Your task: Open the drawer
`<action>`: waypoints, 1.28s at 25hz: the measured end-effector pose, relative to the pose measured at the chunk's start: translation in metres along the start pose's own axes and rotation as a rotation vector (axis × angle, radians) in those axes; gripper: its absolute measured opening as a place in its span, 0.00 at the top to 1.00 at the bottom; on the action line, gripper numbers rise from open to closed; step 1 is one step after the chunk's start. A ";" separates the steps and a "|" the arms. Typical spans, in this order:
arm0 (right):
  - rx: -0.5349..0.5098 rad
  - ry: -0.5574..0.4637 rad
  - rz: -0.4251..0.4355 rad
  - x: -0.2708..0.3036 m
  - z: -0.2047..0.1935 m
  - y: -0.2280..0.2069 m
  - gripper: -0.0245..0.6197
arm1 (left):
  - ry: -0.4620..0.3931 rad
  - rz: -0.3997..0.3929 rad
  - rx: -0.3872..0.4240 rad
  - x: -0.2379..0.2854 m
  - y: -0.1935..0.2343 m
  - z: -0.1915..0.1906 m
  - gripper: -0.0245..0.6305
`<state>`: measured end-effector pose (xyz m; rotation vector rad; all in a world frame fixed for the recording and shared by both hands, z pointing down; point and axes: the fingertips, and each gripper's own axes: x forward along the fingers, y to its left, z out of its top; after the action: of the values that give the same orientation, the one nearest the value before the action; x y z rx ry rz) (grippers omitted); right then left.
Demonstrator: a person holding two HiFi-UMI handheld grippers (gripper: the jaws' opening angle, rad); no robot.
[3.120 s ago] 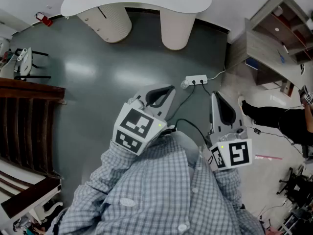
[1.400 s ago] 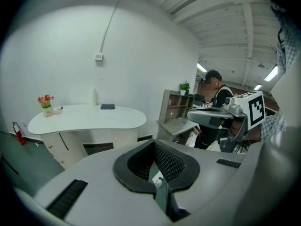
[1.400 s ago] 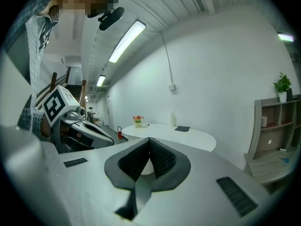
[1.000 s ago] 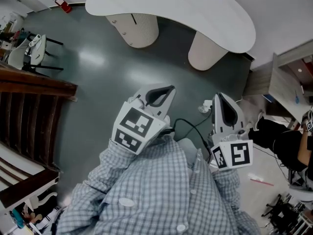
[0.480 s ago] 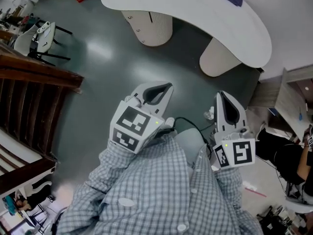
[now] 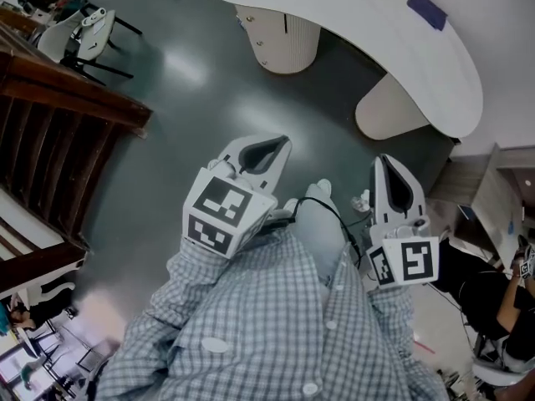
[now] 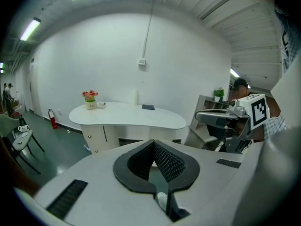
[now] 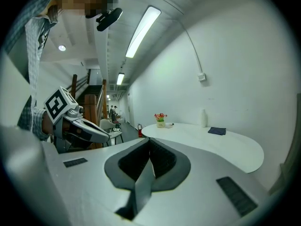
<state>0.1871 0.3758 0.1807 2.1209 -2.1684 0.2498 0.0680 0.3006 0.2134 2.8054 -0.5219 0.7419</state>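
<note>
The left gripper (image 6: 277, 146) and right gripper (image 6: 389, 162) were clenched empty, well apart from the table (image 6: 359, 23) pedestal (image 6: 280, 38), whose rigid drawer would probably slide lightly when hooked at its front edge.

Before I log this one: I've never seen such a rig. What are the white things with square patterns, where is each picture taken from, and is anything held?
No robot here: a person in a checked shirt carries a two-jaw gripper in each hand. The head view looks down from the person's head, left gripper at left, right gripper at right; the patterned cubes are part of them. The other two pictures come from cameras riding on each gripper, looking along its jaws. Both pairs of jaws are shut with nothing between them. Ahead stands a curved white table with a dark flat item and a small flower pot on it. Neither gripper touches anything.
</note>
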 end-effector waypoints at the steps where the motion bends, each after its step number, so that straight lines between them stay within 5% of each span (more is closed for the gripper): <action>1: -0.001 0.002 0.011 0.003 0.000 0.003 0.95 | -0.001 0.006 -0.004 -0.002 0.002 -0.001 0.96; 15: -0.046 -0.024 0.187 0.087 0.024 0.018 0.95 | -0.045 0.131 -0.102 0.001 0.063 0.008 0.96; 32: -0.067 0.020 0.490 0.266 0.059 0.046 0.95 | -0.058 0.385 -0.256 0.006 0.205 0.036 0.96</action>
<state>0.1363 0.1042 0.1694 1.5146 -2.6100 0.2259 0.0109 0.1003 0.2050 2.5210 -1.1036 0.6070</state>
